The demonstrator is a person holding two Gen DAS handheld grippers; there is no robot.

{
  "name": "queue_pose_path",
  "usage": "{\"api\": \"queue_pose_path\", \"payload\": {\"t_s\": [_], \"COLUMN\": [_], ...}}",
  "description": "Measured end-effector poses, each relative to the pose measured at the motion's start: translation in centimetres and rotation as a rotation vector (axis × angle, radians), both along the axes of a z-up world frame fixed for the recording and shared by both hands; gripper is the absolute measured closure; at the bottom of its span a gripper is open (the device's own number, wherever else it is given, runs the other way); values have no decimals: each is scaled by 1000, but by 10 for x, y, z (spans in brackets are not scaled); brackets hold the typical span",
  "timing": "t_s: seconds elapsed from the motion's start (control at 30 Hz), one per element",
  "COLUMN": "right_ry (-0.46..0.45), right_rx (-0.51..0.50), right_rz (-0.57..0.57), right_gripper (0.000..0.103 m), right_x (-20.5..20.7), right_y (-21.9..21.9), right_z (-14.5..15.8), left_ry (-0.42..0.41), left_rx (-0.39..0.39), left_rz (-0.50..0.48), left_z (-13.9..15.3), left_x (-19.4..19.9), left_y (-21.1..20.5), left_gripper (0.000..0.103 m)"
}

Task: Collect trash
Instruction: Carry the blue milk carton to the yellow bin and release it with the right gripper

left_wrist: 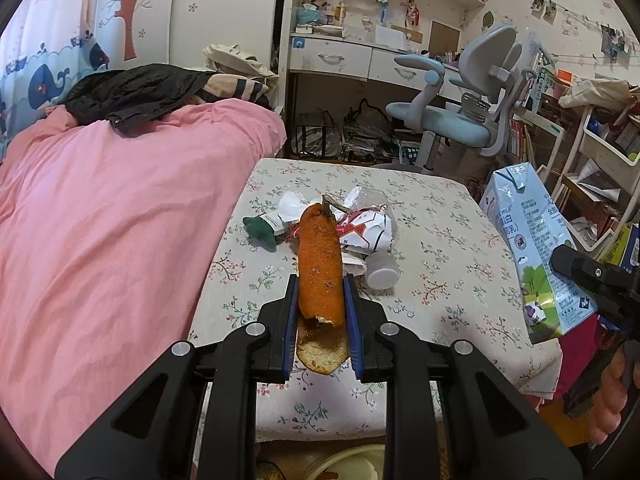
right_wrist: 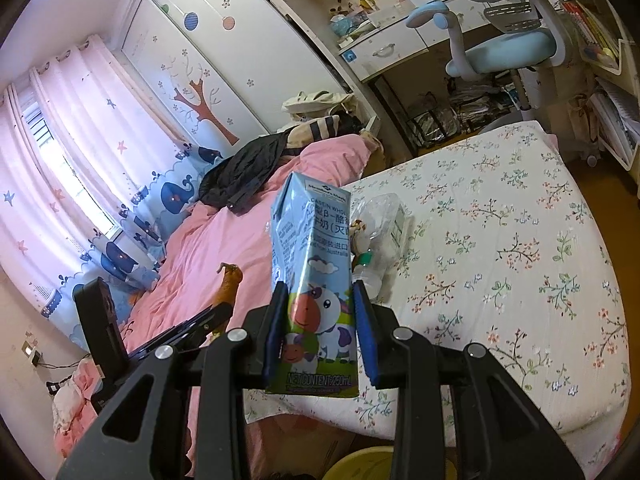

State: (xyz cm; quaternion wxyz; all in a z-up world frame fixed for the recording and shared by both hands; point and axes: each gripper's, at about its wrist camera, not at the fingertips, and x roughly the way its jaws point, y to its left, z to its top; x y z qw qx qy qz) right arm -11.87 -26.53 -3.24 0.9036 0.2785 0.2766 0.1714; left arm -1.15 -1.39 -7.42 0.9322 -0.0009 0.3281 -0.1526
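My left gripper [left_wrist: 321, 284] is shut on a long strip of orange peel [left_wrist: 320, 252], which sticks out forward above the floral-cloth table [left_wrist: 440, 208]. My right gripper [right_wrist: 319, 288] is shut on a blue milk carton [right_wrist: 312, 240] printed with a cartoon cow and held upright over the table's near edge. In the left wrist view the carton [left_wrist: 528, 232] hangs at the right. On the table lie a crumpled wrapper [left_wrist: 360, 228], a clear plastic bottle [left_wrist: 382, 270] with a white cap, and a small green piece [left_wrist: 262, 230]. The right wrist view shows the peel [right_wrist: 230, 284] at the left.
A bed with pink bedding [left_wrist: 120, 220] borders the table on the left. Below the table's near edge shows the rim of a pale yellow bin [right_wrist: 360, 464]. A blue desk chair [left_wrist: 460, 120] and a desk stand beyond the table; crowded shelves [left_wrist: 600, 140] fill the right.
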Motion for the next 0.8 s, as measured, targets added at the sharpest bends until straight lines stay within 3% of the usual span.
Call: {"api": "queue_pose_path", "payload": {"t_s": [0.33, 0.8], "right_ry": [0, 21], "right_rx": [1, -5], "right_rz": [10, 29], "right_gripper": [70, 70], "right_x": [-18, -39], "right_y": [3, 8], "right_z": [-3, -13], "left_ry": [1, 0], "left_rx": [-1, 0], "left_rz": [1, -7], "left_z": [0, -4], "left_x": [2, -32], "left_y": [0, -4], "left_gripper": [83, 83]}}
